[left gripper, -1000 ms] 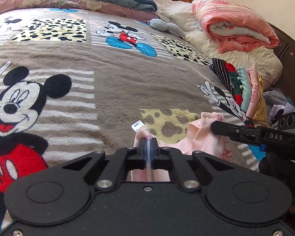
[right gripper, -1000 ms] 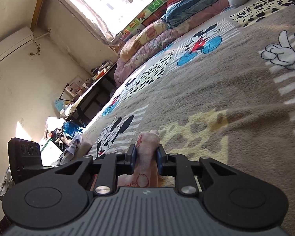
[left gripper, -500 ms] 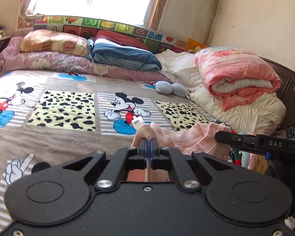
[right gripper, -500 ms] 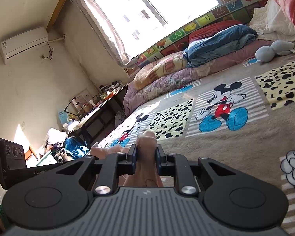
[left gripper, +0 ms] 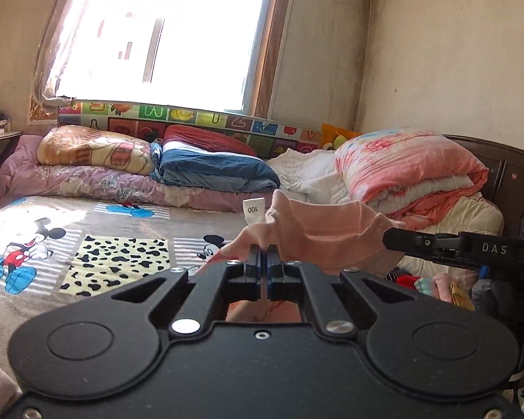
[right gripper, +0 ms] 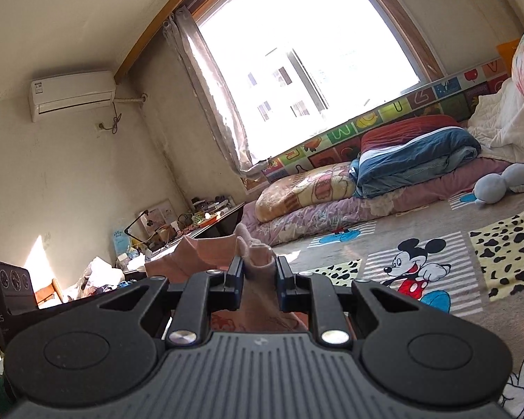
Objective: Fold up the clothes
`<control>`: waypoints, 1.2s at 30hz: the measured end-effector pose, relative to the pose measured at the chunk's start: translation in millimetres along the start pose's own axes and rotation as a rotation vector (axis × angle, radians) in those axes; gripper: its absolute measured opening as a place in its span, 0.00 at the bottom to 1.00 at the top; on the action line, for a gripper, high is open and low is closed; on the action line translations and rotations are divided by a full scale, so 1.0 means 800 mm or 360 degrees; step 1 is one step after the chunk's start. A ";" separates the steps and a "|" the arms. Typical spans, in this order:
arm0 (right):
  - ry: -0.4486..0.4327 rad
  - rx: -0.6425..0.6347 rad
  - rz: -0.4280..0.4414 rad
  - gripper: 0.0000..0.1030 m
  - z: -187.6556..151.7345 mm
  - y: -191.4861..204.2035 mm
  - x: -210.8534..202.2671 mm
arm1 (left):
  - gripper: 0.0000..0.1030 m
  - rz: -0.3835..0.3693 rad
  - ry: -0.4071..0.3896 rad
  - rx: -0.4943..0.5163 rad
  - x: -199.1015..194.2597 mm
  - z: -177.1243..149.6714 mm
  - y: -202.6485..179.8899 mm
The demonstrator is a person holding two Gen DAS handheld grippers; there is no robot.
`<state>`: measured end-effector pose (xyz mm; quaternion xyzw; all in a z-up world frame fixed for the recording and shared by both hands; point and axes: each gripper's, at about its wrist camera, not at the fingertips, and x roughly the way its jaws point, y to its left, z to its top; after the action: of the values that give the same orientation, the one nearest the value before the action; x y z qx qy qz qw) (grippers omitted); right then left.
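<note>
— Logging the left gripper [left gripper: 262, 262] first: black plastic, blue-lined fingers pressed flat together on a thin fold of the pink garment [left gripper: 328, 241], centre of the left wrist frame. What's the cloth like?

— Soft knit, ribbed edge, stretched rightward in a shallow sag toward the other tool's black finger at right centre. A small white size tag [left gripper: 253, 210] reading 100 stands upright at its upper left corner. Garment is held up off the bed.

— And the right gripper [right gripper: 256, 274]?

— Fingers part-way apart, clamped on a thick bunched wad of the same pink garment [right gripper: 206, 256], lower centre of the right wrist frame. Fabric puckers up between the pads.

— Background?

— Fleecy grey-brown Mickey Mouse blanket [left gripper: 97, 244] with spotted yellow squares, lower left. Folded blue quilt [left gripper: 213, 171] mid-frame, rolled pink quilt [left gripper: 408, 171] right. Grey plush toy [right gripper: 506, 183] at right edge; white air conditioner [right gripper: 73, 94] upper left.
</note>
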<state>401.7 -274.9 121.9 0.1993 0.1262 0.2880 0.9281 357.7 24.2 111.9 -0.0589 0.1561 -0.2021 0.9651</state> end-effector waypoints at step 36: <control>0.0612 0.0881 -0.0053 0.43 -0.393 0.070 -0.283 | 0.47 -0.0057 0.0628 -0.1202 -0.313 -0.315 -0.024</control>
<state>83.2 -271.3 -105.7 0.3837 0.3756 0.2599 0.8026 51.4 96.4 -53.2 -0.3712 0.3999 -0.1548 0.8236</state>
